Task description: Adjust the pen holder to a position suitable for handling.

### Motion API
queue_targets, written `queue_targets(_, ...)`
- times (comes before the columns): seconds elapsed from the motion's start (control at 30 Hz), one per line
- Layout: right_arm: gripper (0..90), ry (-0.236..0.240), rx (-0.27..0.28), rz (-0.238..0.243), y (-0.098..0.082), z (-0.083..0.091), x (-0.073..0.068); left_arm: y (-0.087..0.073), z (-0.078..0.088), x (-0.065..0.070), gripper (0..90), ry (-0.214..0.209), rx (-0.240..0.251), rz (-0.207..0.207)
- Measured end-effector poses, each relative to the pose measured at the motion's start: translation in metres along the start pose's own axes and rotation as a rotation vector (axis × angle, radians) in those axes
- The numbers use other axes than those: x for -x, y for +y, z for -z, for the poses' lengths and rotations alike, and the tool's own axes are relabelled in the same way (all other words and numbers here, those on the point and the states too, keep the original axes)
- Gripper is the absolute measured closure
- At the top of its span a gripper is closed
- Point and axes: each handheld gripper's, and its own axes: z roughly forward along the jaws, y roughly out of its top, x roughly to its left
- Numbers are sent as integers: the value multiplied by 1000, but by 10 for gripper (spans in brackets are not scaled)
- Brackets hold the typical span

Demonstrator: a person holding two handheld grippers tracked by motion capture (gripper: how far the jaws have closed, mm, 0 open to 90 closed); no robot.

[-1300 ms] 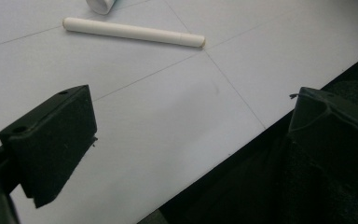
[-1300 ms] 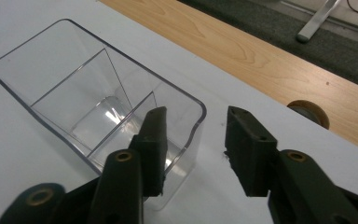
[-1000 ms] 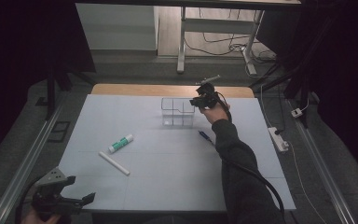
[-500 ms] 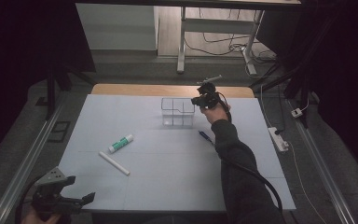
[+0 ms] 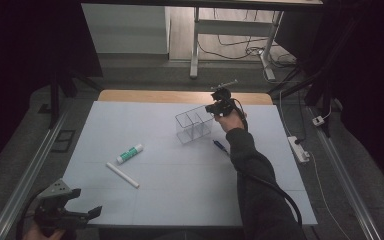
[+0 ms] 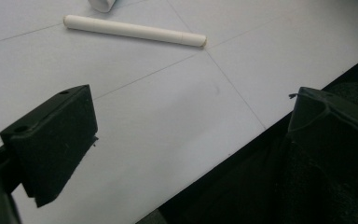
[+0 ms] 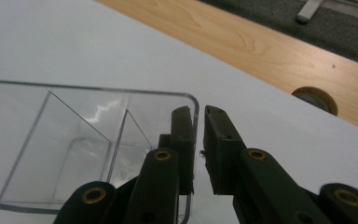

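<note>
A clear plastic organizer (image 5: 194,126) with inner dividers stands at the far middle of the white table (image 5: 180,190) and looks slightly tilted. My right gripper (image 5: 213,108) is at its right wall. In the right gripper view the gripper (image 7: 196,112) has just been closing and is shut on the organizer's (image 7: 51,140) thin wall, one jaw inside and one outside. My left gripper (image 5: 86,201) hangs open over the near left table edge, holding nothing. A white stick (image 5: 122,175) lies ahead of it, seen close beyond the open left gripper (image 6: 191,93) as the white stick (image 6: 135,31).
A white and green tube (image 5: 130,153) lies left of centre, just beyond the stick. A blue pen (image 5: 220,146) rests near the person's right sleeve. A wooden strip (image 5: 155,96) borders the far edge, and a power strip (image 5: 300,149) lies off the table at right.
The organizer looks more tilted now than in the earlier frames. Both hands have stayed where they were.
</note>
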Motion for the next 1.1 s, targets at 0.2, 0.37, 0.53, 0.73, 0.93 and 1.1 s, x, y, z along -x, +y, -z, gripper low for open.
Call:
queue_targets(0.2,880,-24,-2,-28,-2,-7,-4,0,0,0,14,0,2,2)
queue_targets(0.37,891,-52,-20,-32,0,-6,-7,0,0,0,15,0,1,1)
queue_targets(0.53,893,-51,-22,-58,-1,-5,-7,0,0,0,15,0,1,2)
queue_targets(0.73,893,-68,-14,-73,-6,6,-15,0,0,0,15,1,0,3)
queue_targets(0.93,893,-68,-3,-88,-11,22,-31,0,-1,0,15,1,-2,3)
queue_targets(1.1,892,-78,-3,-89,-18,33,-51,1,-1,0,15,3,-5,1)
